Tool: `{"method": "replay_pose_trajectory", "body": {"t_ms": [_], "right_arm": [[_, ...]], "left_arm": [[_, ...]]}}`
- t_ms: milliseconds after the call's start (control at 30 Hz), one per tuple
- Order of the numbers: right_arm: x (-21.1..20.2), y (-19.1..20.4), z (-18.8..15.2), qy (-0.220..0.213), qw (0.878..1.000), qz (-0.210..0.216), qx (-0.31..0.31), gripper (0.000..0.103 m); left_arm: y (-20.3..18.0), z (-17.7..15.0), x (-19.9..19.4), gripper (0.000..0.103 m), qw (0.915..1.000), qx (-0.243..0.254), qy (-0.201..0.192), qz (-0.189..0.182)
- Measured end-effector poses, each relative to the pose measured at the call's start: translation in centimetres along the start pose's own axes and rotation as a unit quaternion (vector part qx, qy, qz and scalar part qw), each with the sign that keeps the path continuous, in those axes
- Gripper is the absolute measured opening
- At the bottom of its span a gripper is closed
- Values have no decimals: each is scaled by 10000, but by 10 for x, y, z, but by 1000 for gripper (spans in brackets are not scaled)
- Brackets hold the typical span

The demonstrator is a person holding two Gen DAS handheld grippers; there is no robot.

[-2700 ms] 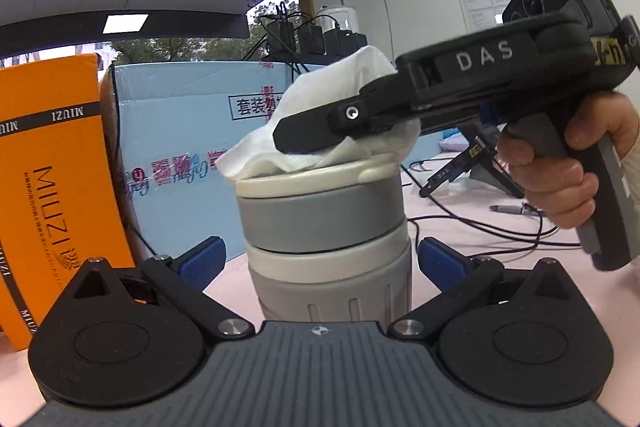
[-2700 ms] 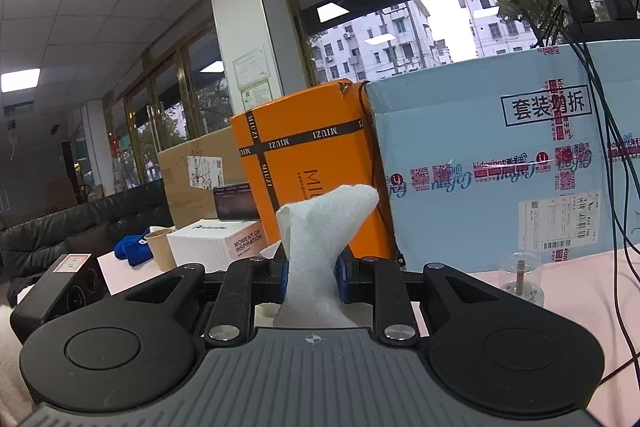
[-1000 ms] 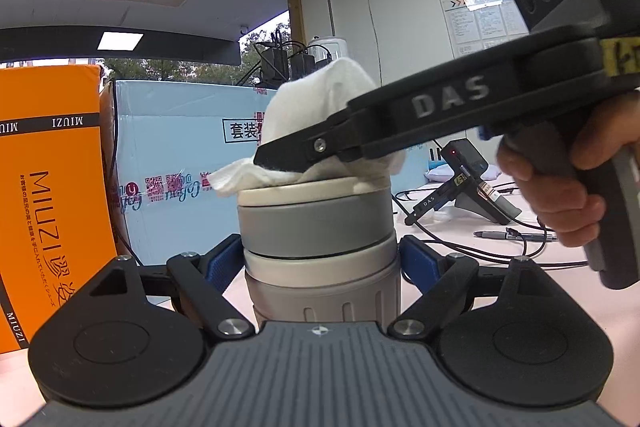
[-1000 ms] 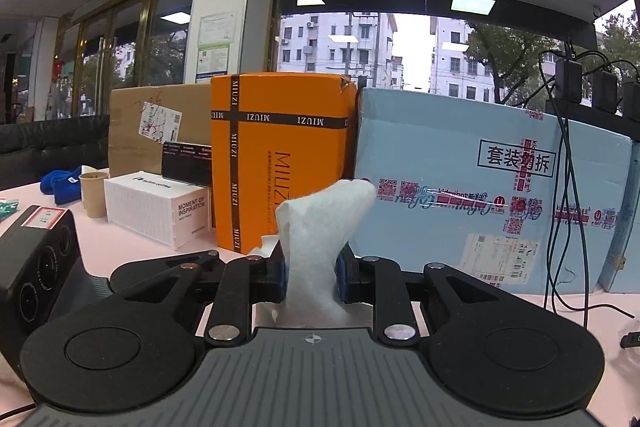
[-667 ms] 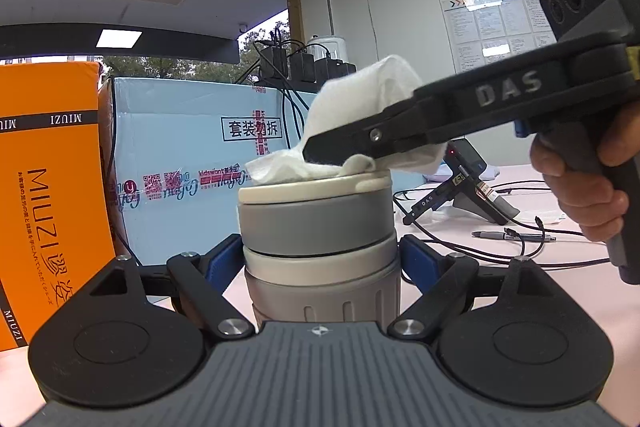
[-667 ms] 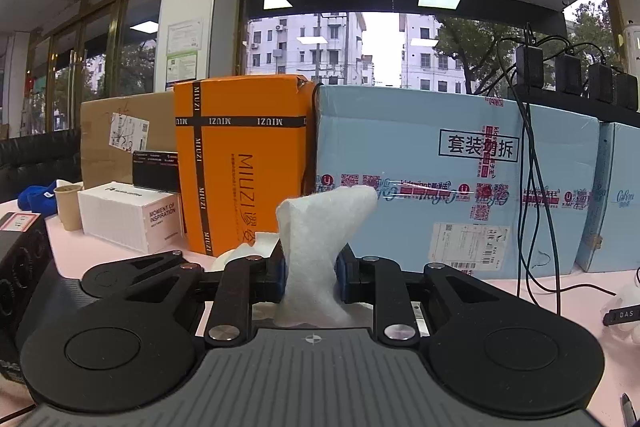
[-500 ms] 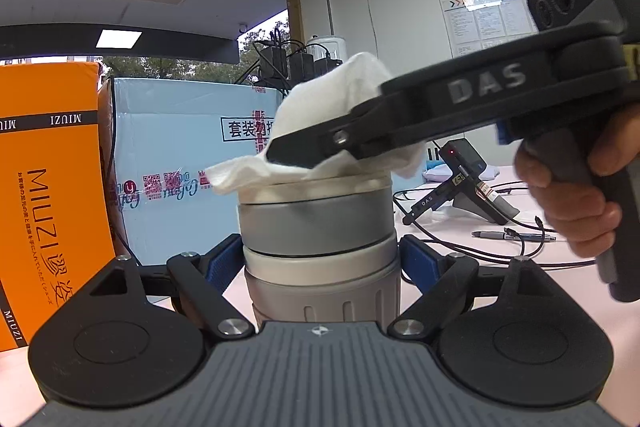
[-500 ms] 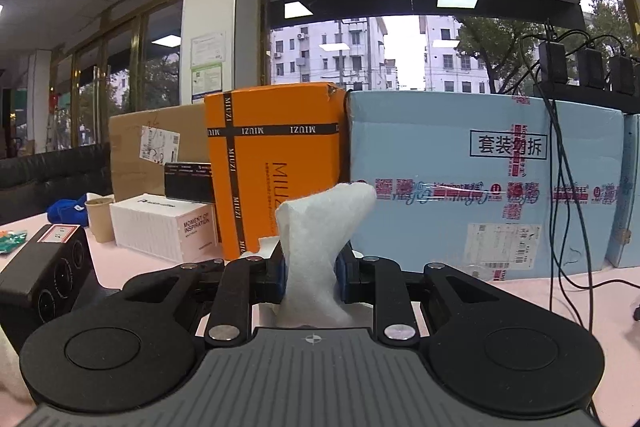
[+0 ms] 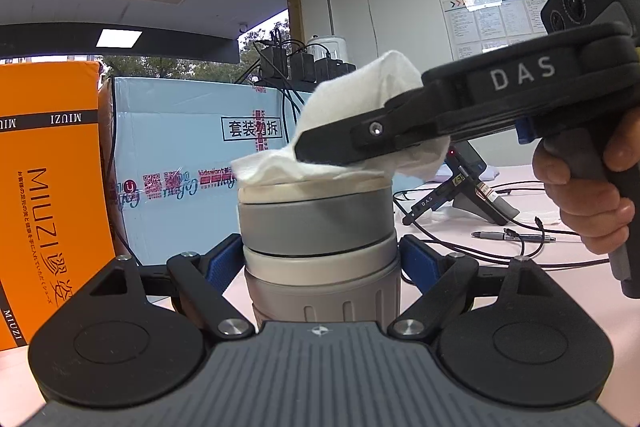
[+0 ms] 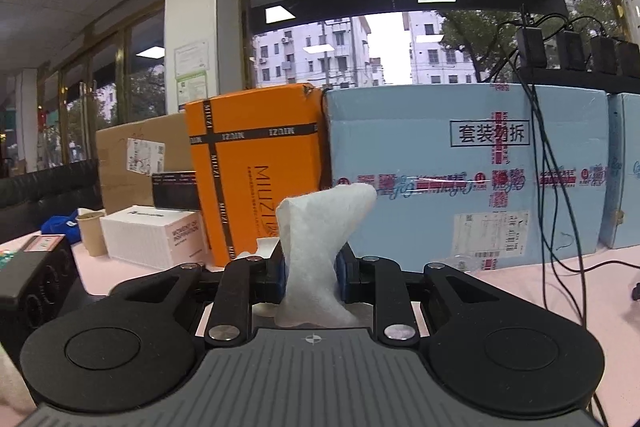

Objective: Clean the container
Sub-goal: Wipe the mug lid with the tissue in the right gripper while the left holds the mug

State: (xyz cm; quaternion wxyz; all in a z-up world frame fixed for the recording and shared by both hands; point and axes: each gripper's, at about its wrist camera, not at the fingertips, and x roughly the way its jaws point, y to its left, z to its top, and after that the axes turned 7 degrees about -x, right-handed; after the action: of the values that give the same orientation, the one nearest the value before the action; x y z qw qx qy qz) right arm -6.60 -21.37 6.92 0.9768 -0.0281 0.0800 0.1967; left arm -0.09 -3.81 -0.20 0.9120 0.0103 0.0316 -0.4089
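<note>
A grey cylindrical container (image 9: 316, 247) with a cream lid stands upright between the blue pads of my left gripper (image 9: 320, 261), which is shut on its body. My right gripper (image 10: 311, 274) is shut on a white tissue (image 10: 316, 247). In the left wrist view the right gripper (image 9: 320, 151) comes in from the right and presses the tissue (image 9: 360, 131) onto the container's lid. The container is hidden in the right wrist view.
An orange MIUZI box (image 9: 44, 195) and a light blue carton (image 9: 188, 155) stand close behind the container. Cables (image 9: 480, 239), a pen (image 9: 508, 235) and a black device (image 9: 476, 199) lie on the pink table at right. A white box (image 10: 152, 239) and paper cup (image 10: 91, 233) sit at far left.
The right gripper has slid the tissue back and forth over the lid, now shifted right again. The left gripper keeps its hold on the container.
</note>
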Motion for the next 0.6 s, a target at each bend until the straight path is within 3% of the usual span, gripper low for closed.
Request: {"method": "replay_pose_trajectory", "body": {"t_ms": [167,500,600], "right_arm": [[9,10,3,8,9996,237,-127,20],[7,-3,-2,23,9993,-360,-86,20],[3,-1,-3,-8,9998,-176,-51,20]], "left_arm": [[1,0,0,82,10000,-5,2,1],[4,1,4,82,10000,1,3,-2],[5,2,5,82,10000,0,4,-1]]}}
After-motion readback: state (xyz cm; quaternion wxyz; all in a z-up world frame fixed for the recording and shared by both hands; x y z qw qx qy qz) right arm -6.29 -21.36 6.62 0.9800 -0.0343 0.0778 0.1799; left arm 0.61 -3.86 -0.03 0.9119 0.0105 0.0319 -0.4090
